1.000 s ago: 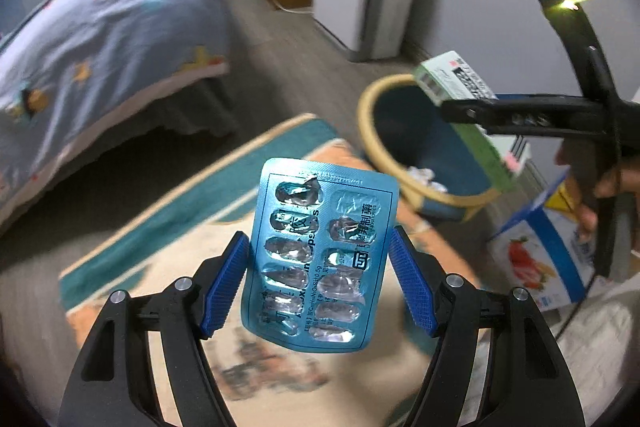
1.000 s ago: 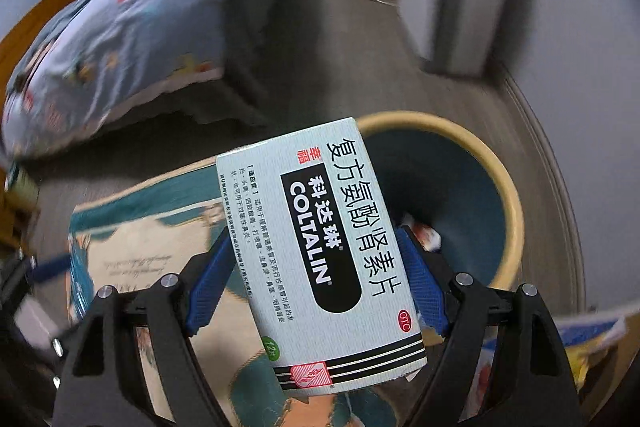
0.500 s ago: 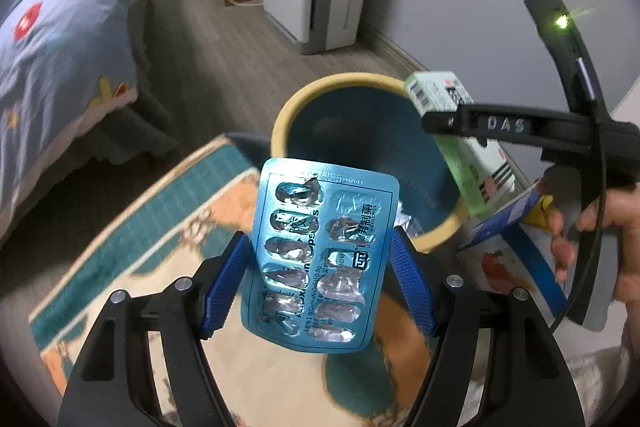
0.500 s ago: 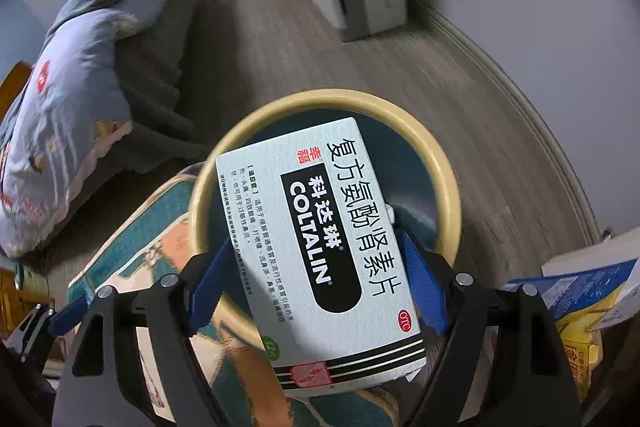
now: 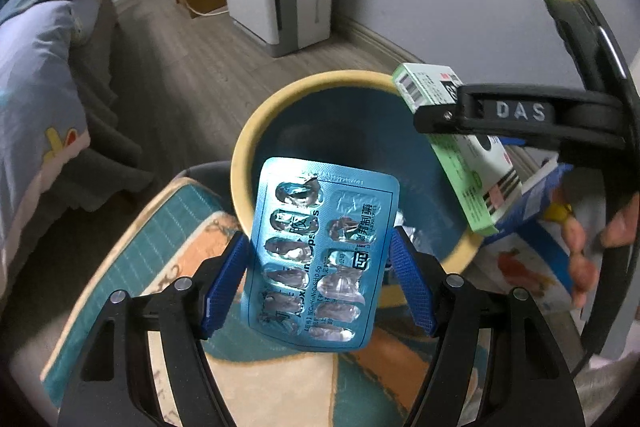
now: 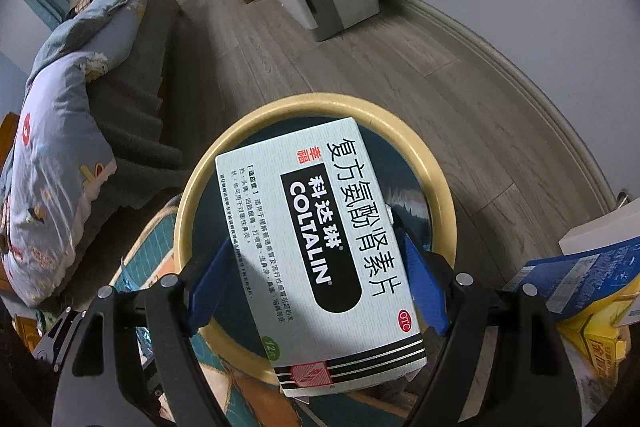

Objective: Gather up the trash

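Blister pack, blue and mostly emptied, sits clamped between the blue pads of my left gripper, hanging over the near rim of the yellow-rimmed bin. My right gripper clamps a white COLTALIN medicine box above the bin's mouth. The bin stands on the wood floor, touching the patterned rug, with a bed well apart.

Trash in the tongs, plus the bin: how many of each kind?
Blister pack, left tongs: 1
Medicine box, right tongs: 1
Waste bin: 1
Total: 3
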`<state>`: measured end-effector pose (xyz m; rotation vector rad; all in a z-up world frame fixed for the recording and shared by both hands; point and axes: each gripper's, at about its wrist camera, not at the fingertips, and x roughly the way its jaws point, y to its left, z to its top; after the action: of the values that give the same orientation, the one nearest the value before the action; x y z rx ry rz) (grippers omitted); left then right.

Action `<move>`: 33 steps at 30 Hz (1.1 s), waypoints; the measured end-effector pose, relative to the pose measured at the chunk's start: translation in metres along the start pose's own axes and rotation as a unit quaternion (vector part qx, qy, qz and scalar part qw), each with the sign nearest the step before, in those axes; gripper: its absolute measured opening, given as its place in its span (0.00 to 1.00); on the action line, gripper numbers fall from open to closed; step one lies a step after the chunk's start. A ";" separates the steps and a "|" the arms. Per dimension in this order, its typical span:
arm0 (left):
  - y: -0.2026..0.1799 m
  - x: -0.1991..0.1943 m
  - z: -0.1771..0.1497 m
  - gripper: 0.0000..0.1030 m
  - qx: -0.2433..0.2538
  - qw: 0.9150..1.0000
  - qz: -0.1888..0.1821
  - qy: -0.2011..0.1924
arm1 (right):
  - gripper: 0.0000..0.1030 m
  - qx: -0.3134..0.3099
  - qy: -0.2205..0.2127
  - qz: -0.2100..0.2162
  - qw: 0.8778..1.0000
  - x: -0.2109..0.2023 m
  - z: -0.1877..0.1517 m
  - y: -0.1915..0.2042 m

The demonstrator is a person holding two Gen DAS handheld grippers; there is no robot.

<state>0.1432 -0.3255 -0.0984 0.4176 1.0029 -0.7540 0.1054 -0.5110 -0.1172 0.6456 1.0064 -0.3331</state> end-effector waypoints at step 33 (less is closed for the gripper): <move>0.008 -0.061 -0.017 0.92 -0.022 0.996 0.017 -0.082 | 0.92 -0.052 -0.040 -0.011 0.998 -0.038 -0.005 0.017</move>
<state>0.1197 -0.2867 -0.0539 0.3283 0.8551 -0.7232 0.0921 -0.4960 -0.0803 0.5224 0.9488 -0.3213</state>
